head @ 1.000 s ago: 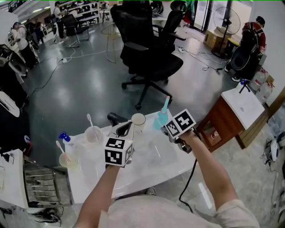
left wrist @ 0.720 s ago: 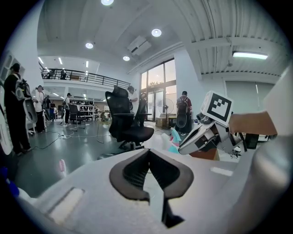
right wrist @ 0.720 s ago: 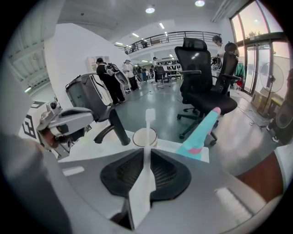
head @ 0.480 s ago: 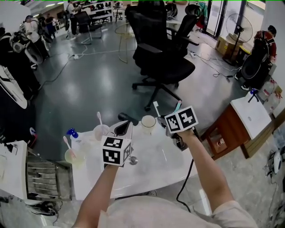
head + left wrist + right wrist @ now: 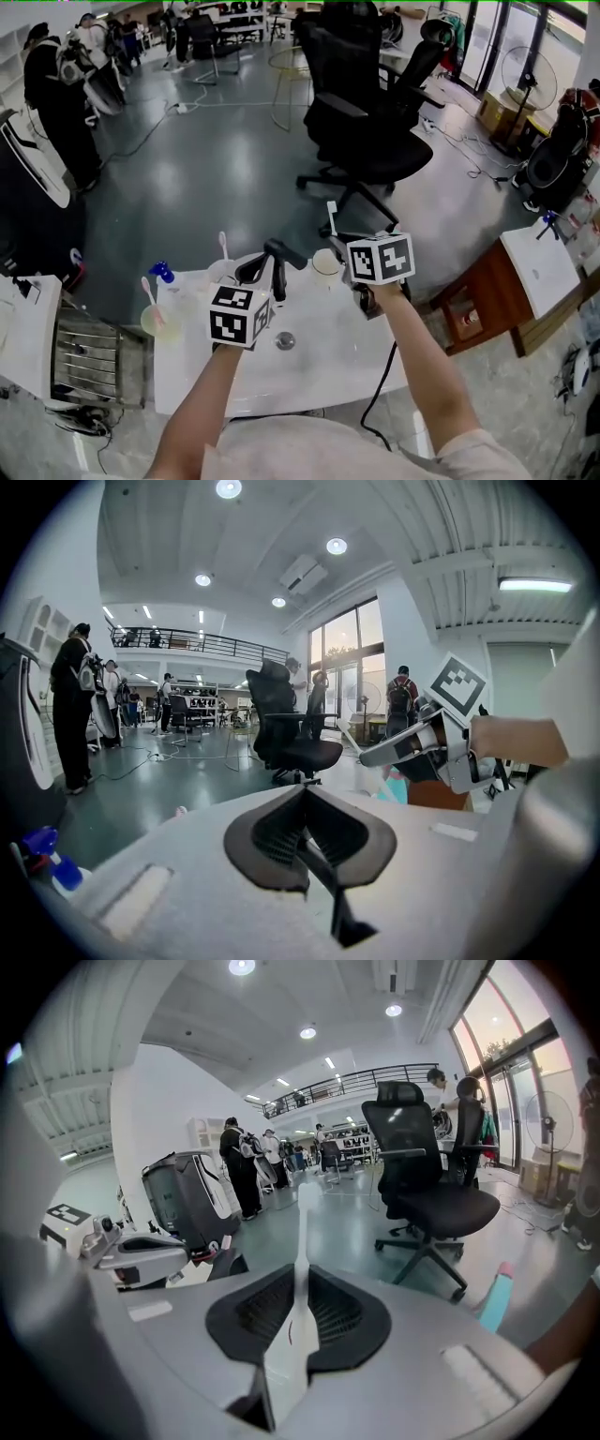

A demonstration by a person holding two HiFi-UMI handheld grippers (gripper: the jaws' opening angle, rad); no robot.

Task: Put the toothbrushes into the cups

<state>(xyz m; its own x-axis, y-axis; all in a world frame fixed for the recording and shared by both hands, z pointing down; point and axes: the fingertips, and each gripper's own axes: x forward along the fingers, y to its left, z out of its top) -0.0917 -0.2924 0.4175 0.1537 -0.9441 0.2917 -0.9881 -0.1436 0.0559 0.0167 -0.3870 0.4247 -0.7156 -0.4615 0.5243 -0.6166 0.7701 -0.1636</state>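
Right claw (image 5: 302, 1277) grips a white toothbrush (image 5: 286, 1349); left claw (image 5: 302, 797) clenched, empty

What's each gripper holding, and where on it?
Right gripper: white toothbrush, clamped by its handle, brush end sticking out. Left gripper: shut, nothing held.

A white table (image 5: 328, 375) with a glossy top carries everything here. A small round metal drain (image 5: 285, 341) sits in its surface near the centre. At the 9 o'clock edge stands a yellowish cup (image 5: 157, 322), and a blue-capped bottle (image 5: 163, 275) stands just behind it at 10 o'clock. A clear cup (image 5: 221, 273) stands at 11 o'clock. A black tap-shaped fitting (image 5: 281, 255) rises at 12 o'clock on the far edge. A cream cup (image 5: 325, 263) stands near it at 1 o'clock.
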